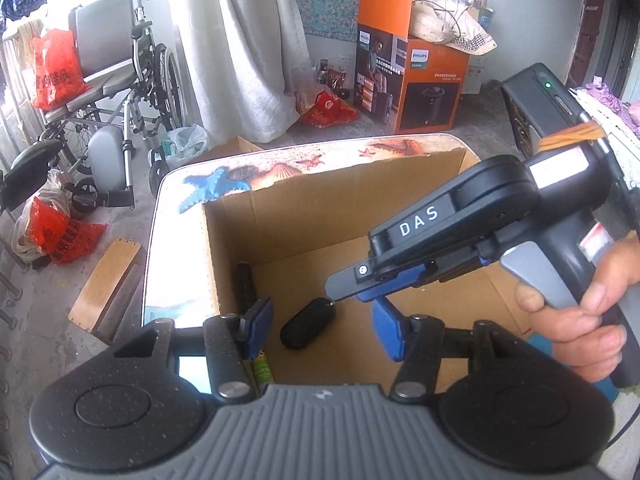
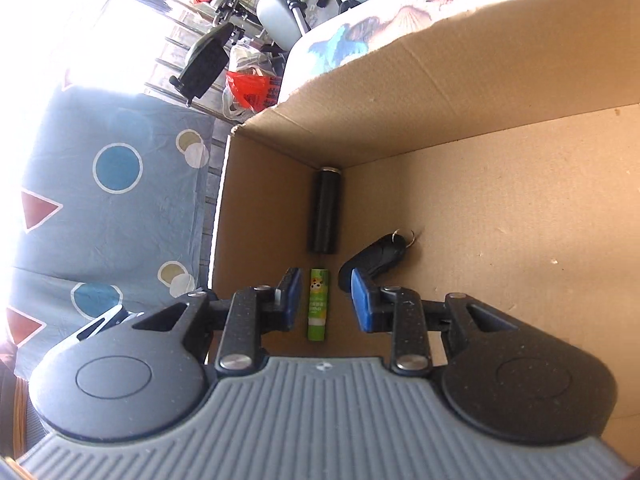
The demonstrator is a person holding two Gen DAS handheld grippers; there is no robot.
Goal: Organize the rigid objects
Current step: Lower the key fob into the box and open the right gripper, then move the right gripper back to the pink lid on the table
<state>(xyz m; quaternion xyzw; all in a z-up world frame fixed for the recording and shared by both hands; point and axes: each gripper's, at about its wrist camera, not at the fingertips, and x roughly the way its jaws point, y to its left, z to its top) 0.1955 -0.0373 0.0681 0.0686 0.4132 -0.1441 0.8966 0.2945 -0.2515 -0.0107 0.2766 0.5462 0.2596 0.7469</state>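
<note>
Both grippers hover over the box [image 2: 460, 80], left gripper [image 1: 320, 326] and right gripper [image 2: 326, 296] released, gripping nothing. On the floor lie a green tube [image 2: 318, 304] between the right pads, black cylinder [image 2: 325, 212] at 12 o'clock, key fob [image 2: 376, 258] at 2 o'clock.

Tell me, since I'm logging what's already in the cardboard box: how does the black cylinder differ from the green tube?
The black cylinder is plain, dark and matte, while the green tube is bright green with a printed label. The black cylinder looks longer and thicker than the green tube. The cylinder lies nearer the box corner, and the tube lies between the right gripper's open jaws. Both lie flat, roughly end to end, along the cardboard box wall.
</note>
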